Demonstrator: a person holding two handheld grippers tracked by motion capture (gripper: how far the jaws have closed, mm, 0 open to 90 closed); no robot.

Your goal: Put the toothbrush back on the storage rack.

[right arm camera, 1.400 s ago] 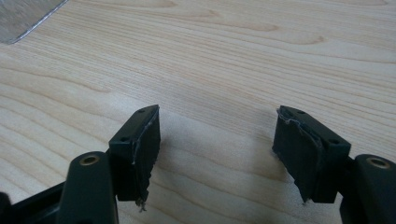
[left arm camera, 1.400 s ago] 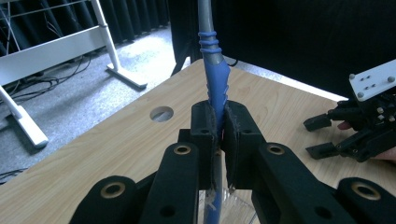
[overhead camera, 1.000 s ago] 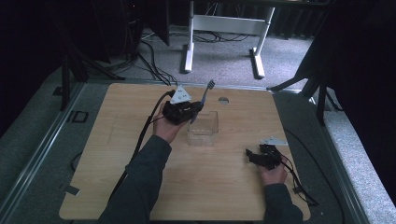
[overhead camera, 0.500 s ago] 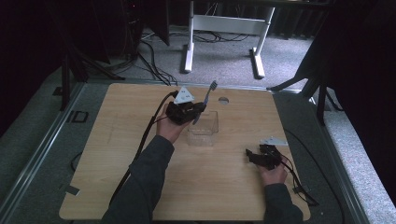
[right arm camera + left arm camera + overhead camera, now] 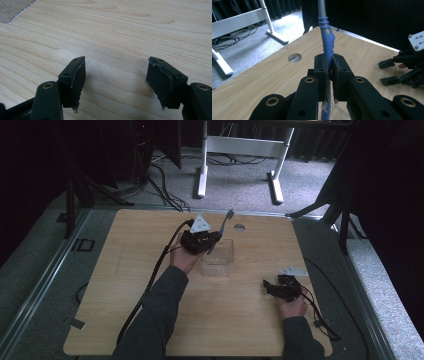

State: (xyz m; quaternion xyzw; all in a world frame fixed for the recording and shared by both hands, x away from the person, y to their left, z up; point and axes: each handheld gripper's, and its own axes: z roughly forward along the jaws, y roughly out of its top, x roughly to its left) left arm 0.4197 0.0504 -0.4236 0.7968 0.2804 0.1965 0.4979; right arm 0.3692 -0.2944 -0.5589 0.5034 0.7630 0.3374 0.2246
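Gripping a toothbrush (image 5: 326, 40), head cut off, left gripper (image 5: 329, 75).

Blue-and-grey toothbrush (image 5: 326, 37), clear box (image 5: 218, 257), black grippers

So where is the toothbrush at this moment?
The toothbrush is clamped in the left gripper, slanting up above the back left corner of the clear box in the high view, near the round hole in the table.
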